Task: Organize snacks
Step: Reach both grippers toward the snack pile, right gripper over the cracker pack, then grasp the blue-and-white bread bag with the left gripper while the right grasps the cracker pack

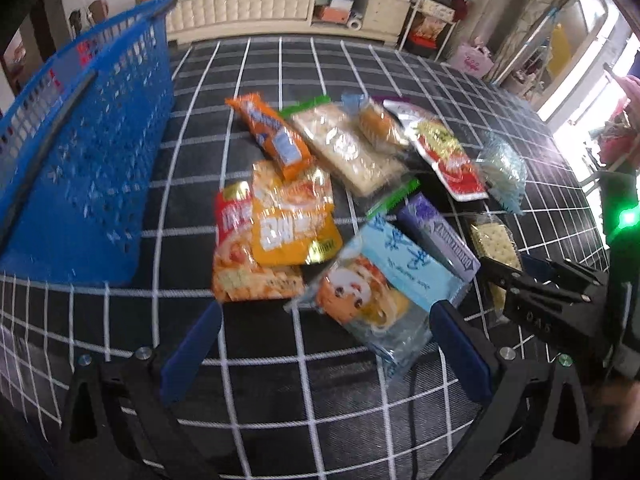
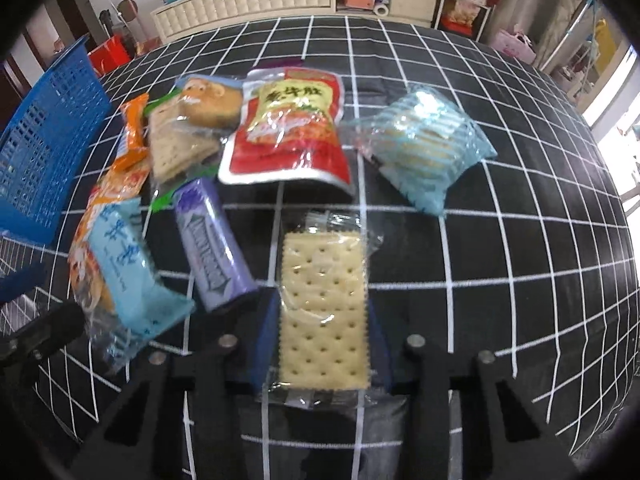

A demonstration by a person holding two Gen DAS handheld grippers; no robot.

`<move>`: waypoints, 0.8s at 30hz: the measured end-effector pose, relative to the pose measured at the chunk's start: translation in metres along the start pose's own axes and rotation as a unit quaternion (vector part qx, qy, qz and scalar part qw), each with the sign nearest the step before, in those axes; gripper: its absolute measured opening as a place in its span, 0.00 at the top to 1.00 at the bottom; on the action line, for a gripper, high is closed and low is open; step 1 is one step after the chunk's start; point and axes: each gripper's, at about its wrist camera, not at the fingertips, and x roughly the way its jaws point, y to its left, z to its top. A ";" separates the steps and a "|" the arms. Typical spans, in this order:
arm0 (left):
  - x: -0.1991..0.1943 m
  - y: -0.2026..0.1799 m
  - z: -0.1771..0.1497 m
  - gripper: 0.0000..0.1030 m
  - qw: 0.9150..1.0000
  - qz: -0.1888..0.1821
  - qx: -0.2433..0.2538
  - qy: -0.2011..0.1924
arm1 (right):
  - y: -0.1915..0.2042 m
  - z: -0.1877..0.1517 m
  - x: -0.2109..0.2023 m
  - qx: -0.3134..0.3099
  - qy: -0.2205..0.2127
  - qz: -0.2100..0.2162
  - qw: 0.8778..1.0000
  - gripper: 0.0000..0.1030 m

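Note:
A pile of snack packs lies on the black cloth with a white grid (image 1: 320,392). In the right wrist view my right gripper (image 2: 322,320) is shut on a clear pack of square crackers (image 2: 324,272), one blue pad against each long side. The left wrist view shows that right gripper (image 1: 506,278) at the right, over the same cracker pack (image 1: 490,240). My left gripper (image 1: 326,328) stands open, low over the cloth. A light-blue pack with a cartoon face (image 1: 380,292) lies between its blue fingers (image 1: 192,356), untouched. A purple box (image 2: 212,248) lies beside the crackers.
A blue slotted basket (image 1: 80,140) stands at the left, also seen as the blue basket (image 2: 40,148). Further snacks: orange bar (image 1: 272,136), red-orange bags (image 1: 280,224), red pouch (image 2: 292,132), striped blue pack (image 2: 424,148). Shelves stand beyond the cloth.

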 end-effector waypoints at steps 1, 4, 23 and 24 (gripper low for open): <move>0.003 -0.002 -0.002 0.00 1.000 0.003 -0.009 0.007 | 0.003 -0.005 0.000 -0.001 0.000 0.003 1.000 0.55; 0.006 -0.006 -0.003 0.00 0.999 0.010 -0.031 0.016 | 0.004 -0.020 -0.002 0.005 -0.002 0.013 1.000 0.55; 0.038 -0.023 0.016 0.00 0.971 0.052 -0.229 0.052 | -0.023 -0.006 -0.033 -0.007 -0.050 0.047 0.998 0.55; 0.041 -0.026 0.016 0.00 0.969 0.057 -0.233 0.057 | -0.025 -0.003 -0.032 -0.005 -0.052 0.048 0.997 0.55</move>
